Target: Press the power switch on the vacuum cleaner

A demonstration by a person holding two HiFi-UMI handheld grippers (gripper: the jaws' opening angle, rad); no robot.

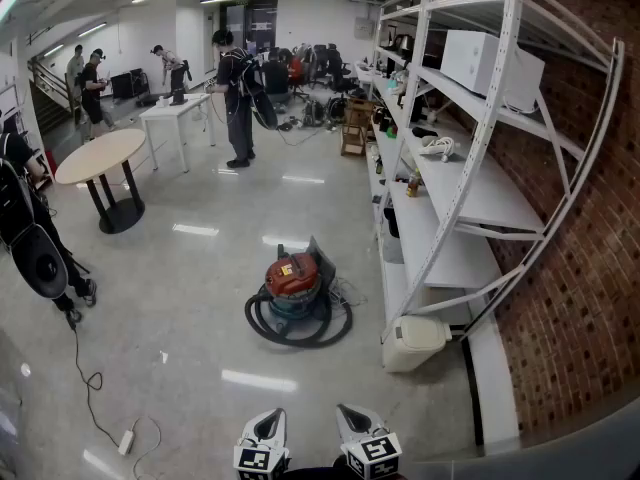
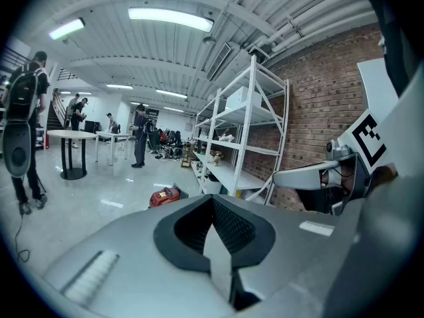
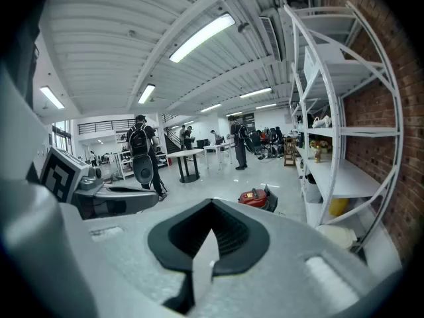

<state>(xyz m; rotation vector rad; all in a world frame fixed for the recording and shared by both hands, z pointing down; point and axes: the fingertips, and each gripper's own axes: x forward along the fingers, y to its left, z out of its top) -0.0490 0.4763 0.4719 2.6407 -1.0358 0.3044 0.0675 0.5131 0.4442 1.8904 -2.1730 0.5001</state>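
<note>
Vacuum cleaner point(image 1: 296, 283) noted on the floor point(image 1: 190, 368), red lid up, dark hose point(image 1: 262, 325) coiled round its base. Both tongs are held well short of the vacuum cleaner, on its near side. Left tongs point(image 2: 213, 204) are closed, nothing between the jaws; right tongs point(image 3: 212, 211) likewise closed and empty. Task judged not yet begun.

Switch not made out at this range; only a yellowish label is seen on the lid. An approach is needed first. Closed jaws are judged suitable: the switch is best met with the joined tips and pushed straight down, so the body is not shoved across the slick floor. The hose loops should be avoided underfoot.

Floor glossy and pale, lamp reflections throughout. White shelving rack point(image 1: 470, 198) and brick wall point(image 1: 580, 298) lie right of the vacuum cleaner; a white bin point(image 1: 415, 340) near its right. Power strip point(image 1: 127, 441) lies to its near left. People are seen well beyond it.
</note>
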